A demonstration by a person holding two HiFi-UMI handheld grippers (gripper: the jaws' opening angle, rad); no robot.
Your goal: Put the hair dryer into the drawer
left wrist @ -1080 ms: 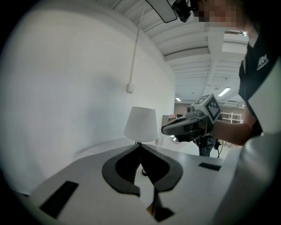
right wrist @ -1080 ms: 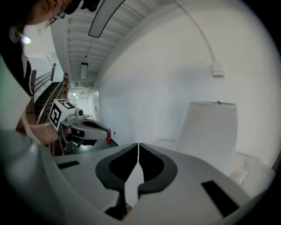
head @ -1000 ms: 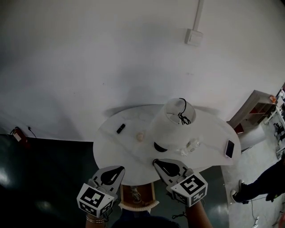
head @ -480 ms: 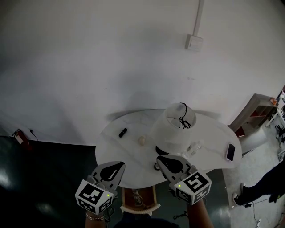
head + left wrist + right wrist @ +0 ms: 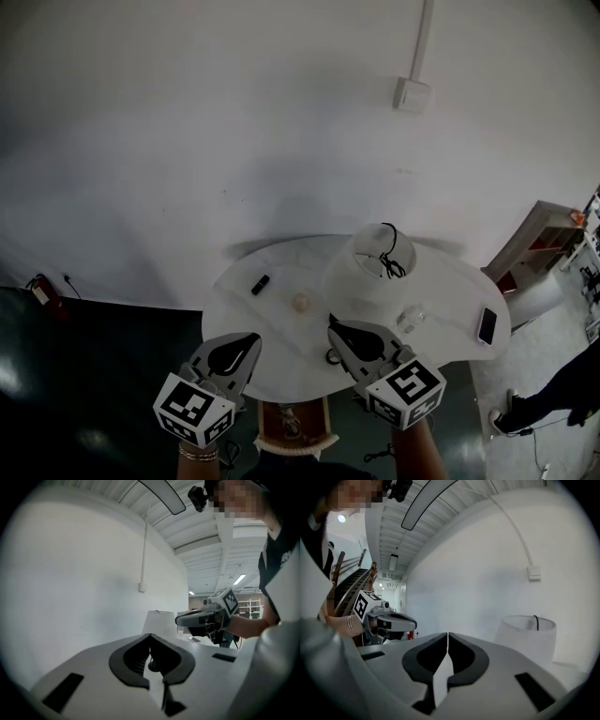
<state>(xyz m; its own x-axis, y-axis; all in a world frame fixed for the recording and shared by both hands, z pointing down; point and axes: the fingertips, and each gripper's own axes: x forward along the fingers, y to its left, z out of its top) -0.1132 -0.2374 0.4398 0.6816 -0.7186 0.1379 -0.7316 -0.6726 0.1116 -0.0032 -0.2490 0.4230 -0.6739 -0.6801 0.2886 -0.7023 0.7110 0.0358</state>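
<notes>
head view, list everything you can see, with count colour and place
table: one, white, centre
tall container: one, white, on the table
cord: one, black, over the container's rim
small object: one, black, table's left part
phone: one, dark, table's right edge
drawer: one, wood-coloured, open under the table's near edge
wall box: one, white, high on the wall
left gripper: one, grey and black, shut, empty
right gripper: one, grey and black, shut, empty

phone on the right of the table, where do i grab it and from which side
Take the phone across its two long edges near the middle, coming straight down from above. It lies flat by the right rim of the table, so only those thin edges give the jaws purchase.
</notes>
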